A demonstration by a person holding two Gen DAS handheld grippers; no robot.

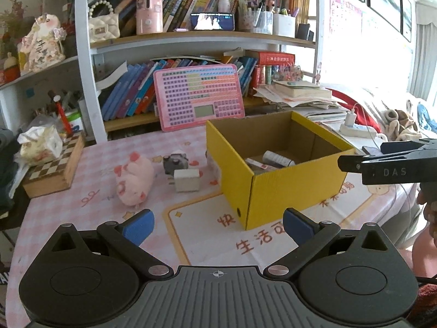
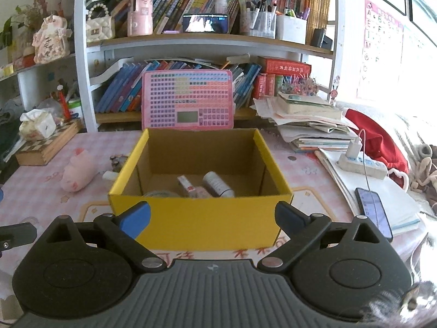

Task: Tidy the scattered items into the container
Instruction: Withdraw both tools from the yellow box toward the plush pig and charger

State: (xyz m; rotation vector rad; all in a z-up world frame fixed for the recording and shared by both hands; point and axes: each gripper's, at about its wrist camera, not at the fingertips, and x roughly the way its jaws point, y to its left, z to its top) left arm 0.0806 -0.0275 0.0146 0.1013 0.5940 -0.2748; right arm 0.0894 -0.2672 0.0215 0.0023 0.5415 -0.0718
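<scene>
A yellow cardboard box (image 1: 286, 191) (image 2: 199, 218) stands open on the pink table. Inside lie a white bottle (image 2: 218, 184) (image 1: 278, 159), a pink tube (image 2: 191, 188) and a roundish item at the front left. Left of the box lie a pink plush pig (image 1: 133, 181) (image 2: 76, 175), a white charger plug (image 1: 187, 180) and a small grey toy camera (image 1: 176, 161). My left gripper (image 1: 218, 225) is open and empty, near the table's front, right of the pig. My right gripper (image 2: 213, 218) is open and empty, just in front of the box.
A chessboard box with tissues (image 1: 52, 169) stands at the left. A pink keyboard toy (image 1: 199, 97) leans on the bookshelf behind. Stacked books and papers (image 2: 308, 125), a power strip (image 2: 363, 164) and a phone (image 2: 374, 213) lie at the right.
</scene>
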